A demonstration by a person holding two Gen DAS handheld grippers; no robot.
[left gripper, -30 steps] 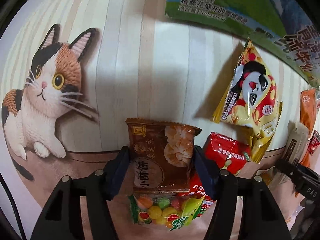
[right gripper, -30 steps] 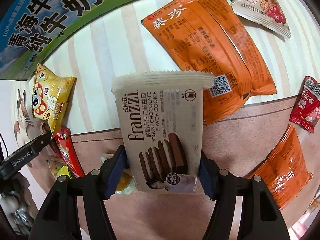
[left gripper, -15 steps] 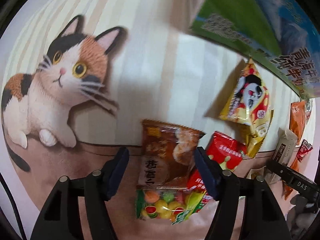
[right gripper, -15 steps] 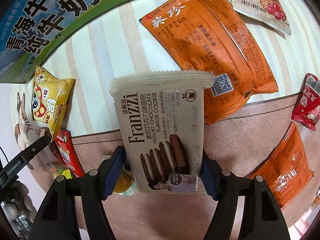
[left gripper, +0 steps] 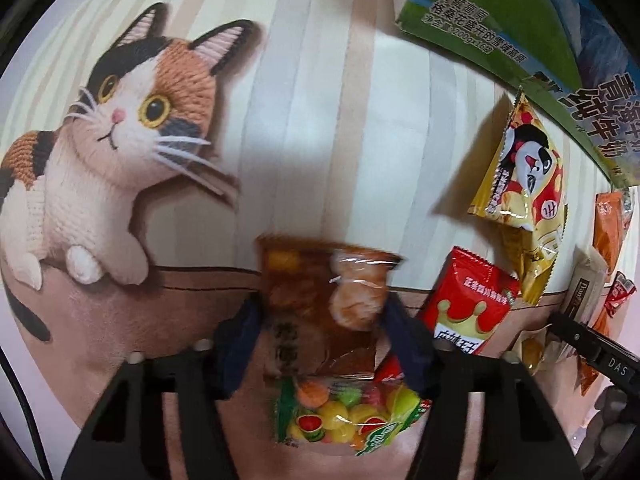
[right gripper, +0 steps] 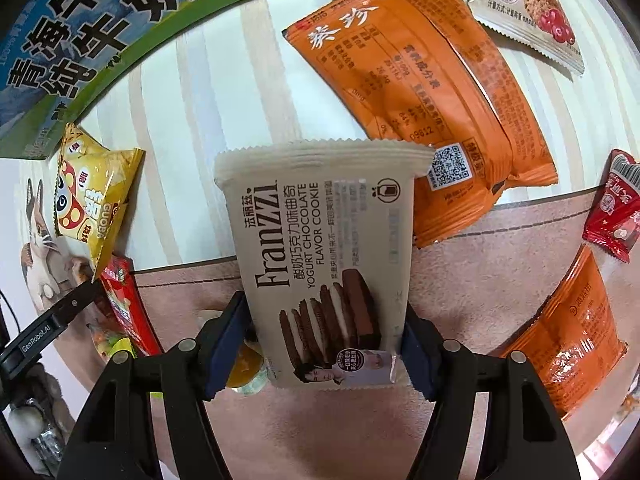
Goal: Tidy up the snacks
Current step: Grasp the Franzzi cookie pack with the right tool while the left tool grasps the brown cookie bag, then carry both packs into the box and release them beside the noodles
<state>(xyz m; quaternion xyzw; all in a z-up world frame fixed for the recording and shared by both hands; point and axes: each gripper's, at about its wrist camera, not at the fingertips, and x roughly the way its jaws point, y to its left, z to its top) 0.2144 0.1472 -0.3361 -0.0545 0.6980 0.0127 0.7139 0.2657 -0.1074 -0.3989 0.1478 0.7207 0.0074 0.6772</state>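
Note:
My left gripper [left gripper: 324,344] is shut on a brown snack packet [left gripper: 320,300], blurred by motion, held above a fruit-candy bag [left gripper: 344,416] on the cat-print mat [left gripper: 160,312]. A red crown packet [left gripper: 468,304] and a yellow chip bag [left gripper: 524,176] lie to its right. My right gripper [right gripper: 326,340] is shut on a cream Franzzi cookie packet [right gripper: 324,256], held above the mat. A large orange packet [right gripper: 420,80] lies just beyond it.
A green-blue milk carton box [right gripper: 92,28] stands at the back, also in the left wrist view [left gripper: 520,28]. A cereal bar packet [right gripper: 528,12], a red packet [right gripper: 612,212] and a second orange packet [right gripper: 568,332] lie to the right. A small yellowish packet [right gripper: 244,364] lies under my right gripper.
The left gripper let the brown packet loosen half a second ago and has closed on it again, shifting left over the mat. The right gripper holds the cookie packet nearly still.

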